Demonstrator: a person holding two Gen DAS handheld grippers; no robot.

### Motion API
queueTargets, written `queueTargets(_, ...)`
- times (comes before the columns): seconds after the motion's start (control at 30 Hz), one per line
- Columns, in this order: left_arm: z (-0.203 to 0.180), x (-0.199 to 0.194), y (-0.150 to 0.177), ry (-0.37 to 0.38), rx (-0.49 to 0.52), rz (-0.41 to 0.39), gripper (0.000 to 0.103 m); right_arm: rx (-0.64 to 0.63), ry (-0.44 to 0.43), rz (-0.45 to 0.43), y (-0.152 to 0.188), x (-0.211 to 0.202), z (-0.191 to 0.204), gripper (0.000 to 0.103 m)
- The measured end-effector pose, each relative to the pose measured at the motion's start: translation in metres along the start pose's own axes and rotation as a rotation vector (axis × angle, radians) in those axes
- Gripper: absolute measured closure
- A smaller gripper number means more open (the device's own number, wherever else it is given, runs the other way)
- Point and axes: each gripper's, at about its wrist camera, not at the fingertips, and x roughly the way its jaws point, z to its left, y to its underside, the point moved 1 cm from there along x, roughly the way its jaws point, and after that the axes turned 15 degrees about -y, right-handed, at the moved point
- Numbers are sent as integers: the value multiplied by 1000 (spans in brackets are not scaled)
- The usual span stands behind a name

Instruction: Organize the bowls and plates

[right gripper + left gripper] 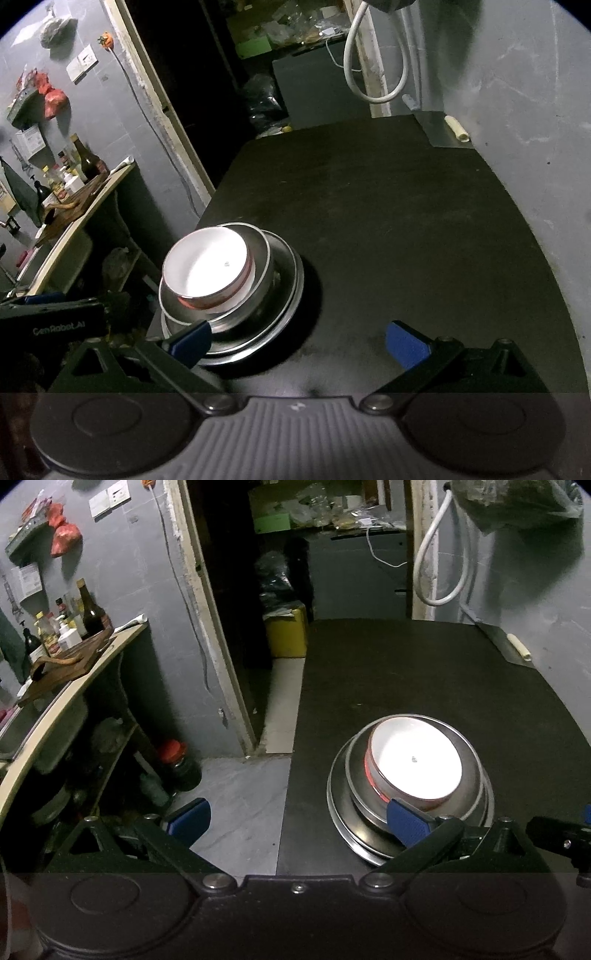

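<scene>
On the black table [424, 672] [388, 206] stands one stack: a white bowl with a red band [415, 762] [205, 267] nests in a steel bowl [360, 794] [264, 284], which rests on steel plates [341, 819] [288, 295]. My left gripper [297, 821] is open, its right blue finger in front of the stack's near rim and its left finger over the floor. My right gripper [297, 341] is open too, nothing between its fingers; its left finger overlaps the stack's near edge. The left gripper's body [51, 319] shows at the left of the right wrist view.
A counter [74, 690] [74, 225] with bottles and a wooden board stands to the left. A dark doorway [280, 590] lies behind the table's far left. A grey wall [535, 147] runs along the table's right side, with a steel cleaver [511, 648] [441, 129] at the far corner.
</scene>
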Motion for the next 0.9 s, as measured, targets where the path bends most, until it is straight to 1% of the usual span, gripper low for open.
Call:
queueTargets(0.13, 4, -5, 2, 46, 3, -27, 2, 3, 37, -27, 5, -9, 8, 0)
queueTargets(0.3, 13, -8, 3, 123, 11, -76, 2, 6, 101, -81, 10, -20, 28, 0)
queueTargets(0.37, 21, -8, 5, 156, 27, -92, 2, 13, 129, -95, 13, -23, 38, 0)
queueTargets(0.43, 32, -10, 7, 173, 43, -94, 2, 12, 151, -117, 19, -29, 54, 0)
queueTargets(0.5, 48, -12, 13, 202, 22, -119, 1, 7, 164, -138, 28, -32, 66, 0)
queueTargets(0.6, 61, -8, 21, 231, 45, -101, 1, 33, 190, -132, 40, -31, 80, 0)
queueTargets(0.7, 70, -8, 27, 258, 78, -119, 1, 38, 221, -146, 48, -33, 96, 0)
queueTargets(0.9, 85, -5, 35, 337, 105, -137, 1, 55, 291, -212, 69, -45, 125, 0)
